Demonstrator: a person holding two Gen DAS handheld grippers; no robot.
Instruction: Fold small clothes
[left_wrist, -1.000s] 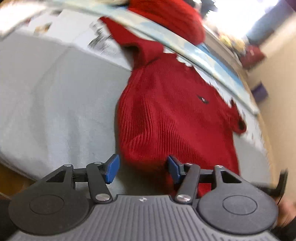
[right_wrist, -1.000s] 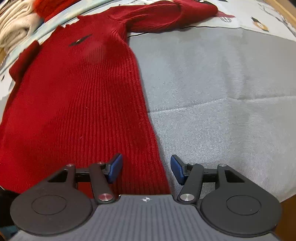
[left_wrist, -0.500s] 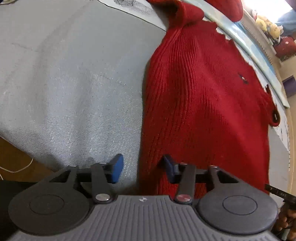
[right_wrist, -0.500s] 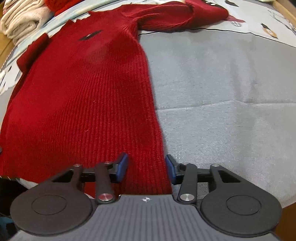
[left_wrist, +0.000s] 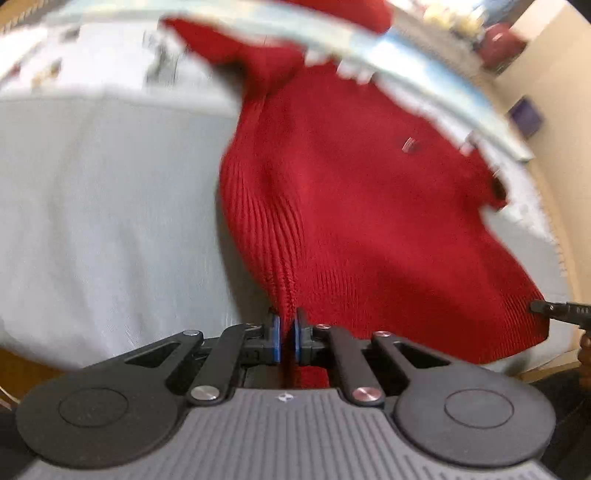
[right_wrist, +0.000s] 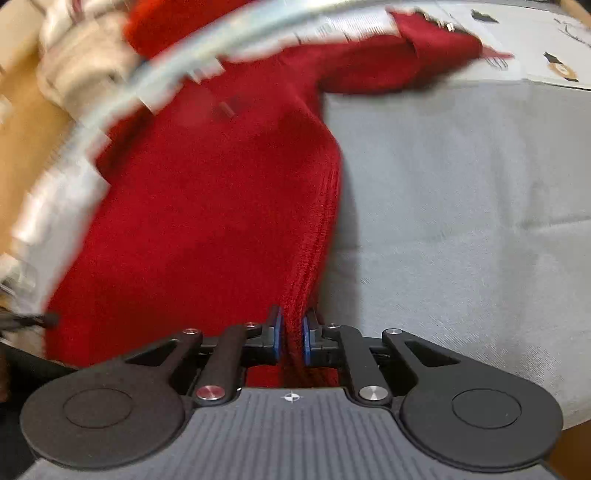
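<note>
Grey cloth covers the desk, w/ a printed sheet along its far edge and cream-coloured folded clothes stacked at far left in the right wrist view. Both views are motion-blurred.

Red knit sweater lies spread on the grey cloth, hem at the near edge, collar and sleeves toward the far side; one sleeve trails off to the far right onto the printed sheet.

Left tongs are pressed together on the near-left hem corner, blue pads biting a bunched ridge of knit. Right tongs likewise pinch the near-right hem corner, fabric gathered into a vertical pleat between the pads. Holding both bottom corners at once makes sense, imo: it keeps the hem straight and level so the lower half can be carried toward the collar in one go w/o skewing.

Vs 0.5 s ago: both tongs were spread then, straddling the hem edges w/ the sweater flat. They've since closed on it, and the knit near each grip has puckered and lifted off the cloth. Blur suggests the lift is under way. Prob early in the fold — sleeves aren't tucked in yet.
</note>
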